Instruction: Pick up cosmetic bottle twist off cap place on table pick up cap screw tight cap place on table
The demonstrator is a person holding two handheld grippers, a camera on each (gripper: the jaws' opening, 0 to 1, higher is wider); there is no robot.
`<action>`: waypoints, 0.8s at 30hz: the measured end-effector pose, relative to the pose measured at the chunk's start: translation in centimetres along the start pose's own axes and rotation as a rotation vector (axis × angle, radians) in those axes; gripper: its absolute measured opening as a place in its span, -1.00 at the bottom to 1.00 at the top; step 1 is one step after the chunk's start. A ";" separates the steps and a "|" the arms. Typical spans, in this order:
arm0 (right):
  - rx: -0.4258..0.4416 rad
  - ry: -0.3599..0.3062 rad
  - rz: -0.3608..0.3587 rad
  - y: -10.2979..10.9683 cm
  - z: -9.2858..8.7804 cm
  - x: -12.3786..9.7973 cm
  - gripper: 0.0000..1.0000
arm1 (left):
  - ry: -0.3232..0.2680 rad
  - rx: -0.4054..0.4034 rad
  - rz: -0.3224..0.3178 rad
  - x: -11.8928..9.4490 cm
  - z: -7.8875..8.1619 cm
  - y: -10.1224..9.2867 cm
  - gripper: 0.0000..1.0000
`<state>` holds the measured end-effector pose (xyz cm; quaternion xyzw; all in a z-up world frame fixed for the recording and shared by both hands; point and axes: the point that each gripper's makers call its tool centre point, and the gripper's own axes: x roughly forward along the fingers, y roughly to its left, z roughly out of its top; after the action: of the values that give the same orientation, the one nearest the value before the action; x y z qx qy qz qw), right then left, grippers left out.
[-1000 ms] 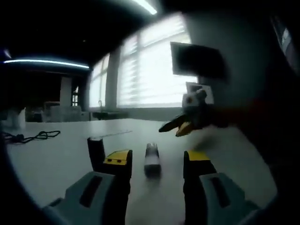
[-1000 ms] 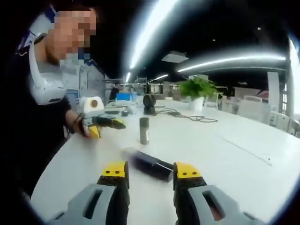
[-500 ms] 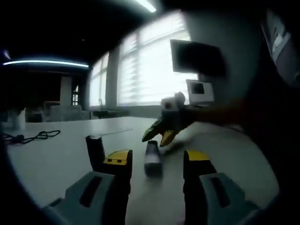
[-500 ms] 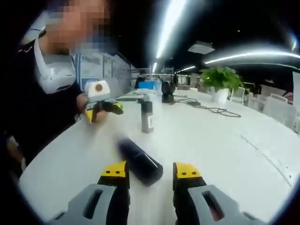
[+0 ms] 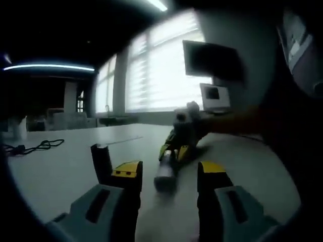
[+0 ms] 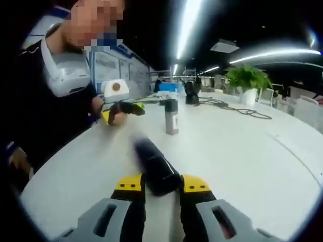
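Observation:
A dark cosmetic bottle (image 6: pixel 155 165) lies on its side on the white table (image 6: pixel 237 151). My right gripper (image 6: pixel 162 184) is shut on its near end, the bottle filling the gap between the jaws. From the left gripper view the same bottle (image 5: pixel 165 170) points toward me, with the right gripper (image 5: pixel 177 150) on its far end. My left gripper (image 5: pixel 169 172) hovers open, short of the bottle; it also appears as the left gripper (image 6: pixel 123 110) in a hand. A second, grey bottle (image 6: pixel 171 122) stands upright, seen too as the dark upright bottle (image 5: pixel 101 160).
A person (image 6: pixel 55 106) stands at the table's left edge. A potted plant (image 6: pixel 247 80), a black device (image 6: pixel 191 93) and a black cable (image 6: pixel 237 108) sit at the far end. Another cable (image 5: pixel 35 147) lies far left. The table's right half is open surface.
My right gripper has moved up to the lying bottle and its jaws have come in around it. The left gripper has barely shifted.

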<state>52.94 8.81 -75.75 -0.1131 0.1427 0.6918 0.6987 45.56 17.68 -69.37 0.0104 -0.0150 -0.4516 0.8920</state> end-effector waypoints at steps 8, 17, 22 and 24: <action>-0.004 0.001 0.016 2.3 0.3 1.0 -0.62 | 0.002 0.011 -0.009 0.0 0.0 -0.3 -0.32; -0.015 -0.005 0.000 4.4 0.7 2.2 -0.67 | 0.004 0.015 -0.040 -0.2 0.0 -0.8 -0.31; 0.000 -0.022 -0.061 5.0 0.9 1.9 -0.69 | 0.072 0.166 -0.124 -0.8 -1.1 -1.4 -0.30; 0.017 -0.049 -0.074 5.5 1.4 1.6 -0.69 | 0.066 0.166 -0.155 -1.2 -1.2 -1.9 -0.30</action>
<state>47.47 10.88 -74.78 -0.0953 0.1272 0.6667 0.7282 43.35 17.48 -70.63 0.1003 -0.0223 -0.5160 0.8504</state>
